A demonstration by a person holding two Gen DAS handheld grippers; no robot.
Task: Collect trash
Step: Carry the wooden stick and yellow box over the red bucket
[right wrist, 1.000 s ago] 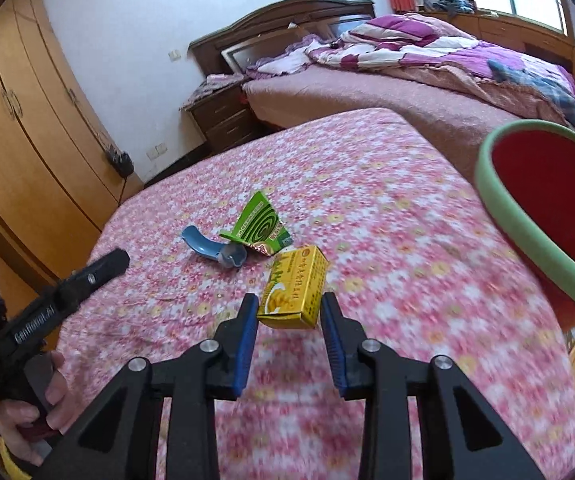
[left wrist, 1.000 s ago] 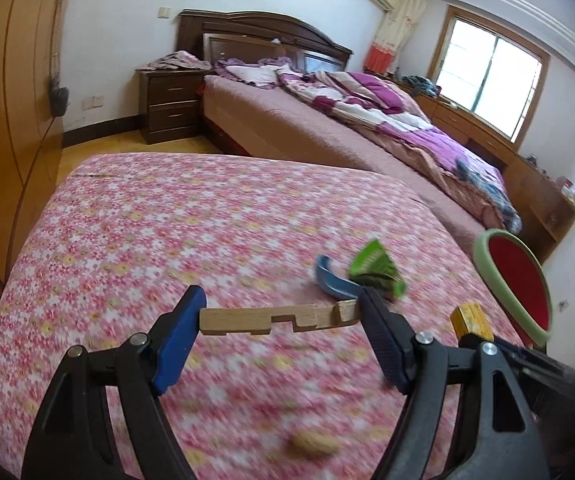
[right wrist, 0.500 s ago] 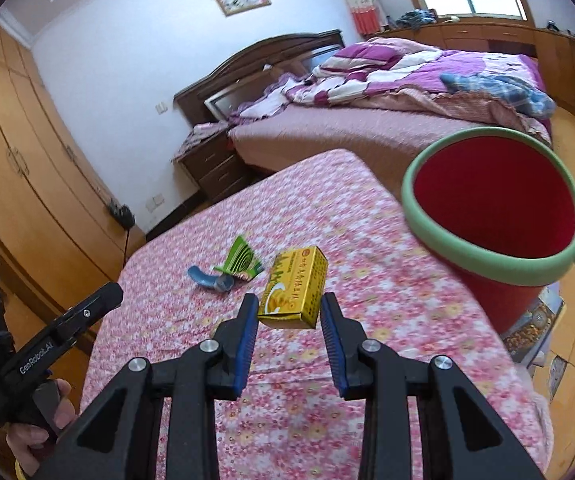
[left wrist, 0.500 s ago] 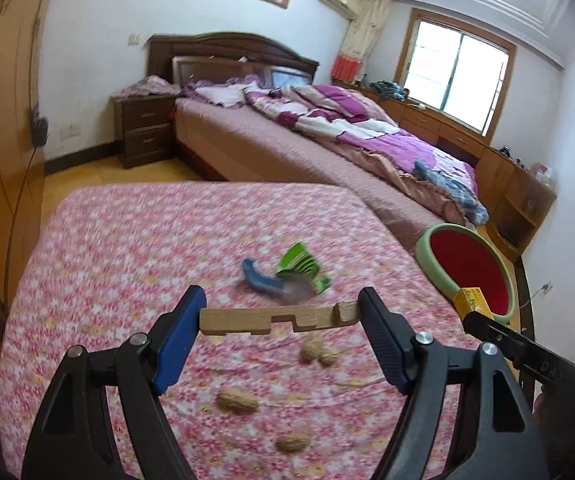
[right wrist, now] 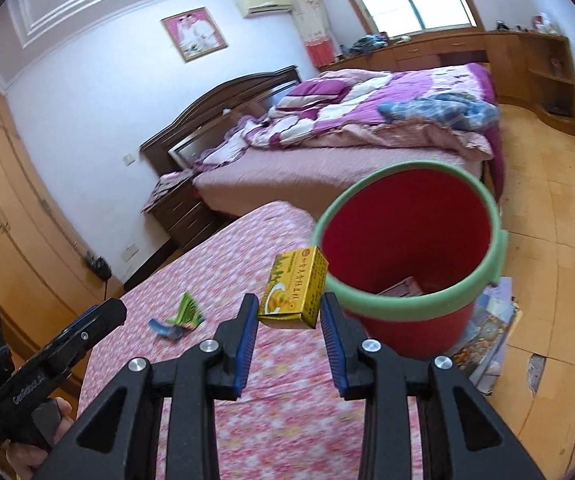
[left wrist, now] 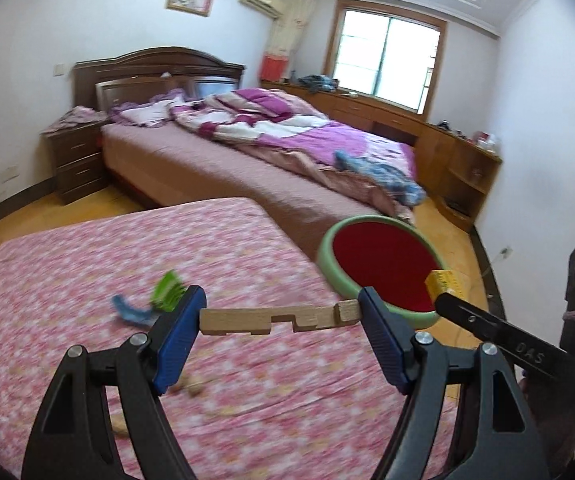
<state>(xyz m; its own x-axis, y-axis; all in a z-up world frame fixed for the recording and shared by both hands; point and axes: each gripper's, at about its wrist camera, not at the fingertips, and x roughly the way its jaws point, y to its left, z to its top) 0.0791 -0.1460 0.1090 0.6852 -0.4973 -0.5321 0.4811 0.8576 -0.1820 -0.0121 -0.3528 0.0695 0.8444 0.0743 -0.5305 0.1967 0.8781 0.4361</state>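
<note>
— Wooden notched strip [left wrist: 277, 319] is pinched end to end in your left gripper [left wrist: 279, 334], held level above the pink floral bed [left wrist: 87, 264]. Confirm the right side?

— Your right gripper [right wrist: 289, 320] is clamped on the yellow box [right wrist: 293, 294], pads on both its side faces. Box is in the air just beside the near rim of the red bin [right wrist: 407, 240], not over the opening from this view.

— Left wrist view puts that yellow box [left wrist: 443, 282] at the bin's [left wrist: 383, 264] right rim edge. Bin has a green rim, stands on the floor at the bed's corner.

— Something pale and flat already lies inside the bin; can't make out what it is.

— What do you have left on the bed?

— Green wrapper [right wrist: 187, 312] and a blue piece [right wrist: 165, 328], touching each other, well apart from both your grippers. Blurred tan bits [left wrist: 191, 388] near your left gripper's pad in the left view; too smeared to identify.
</note>
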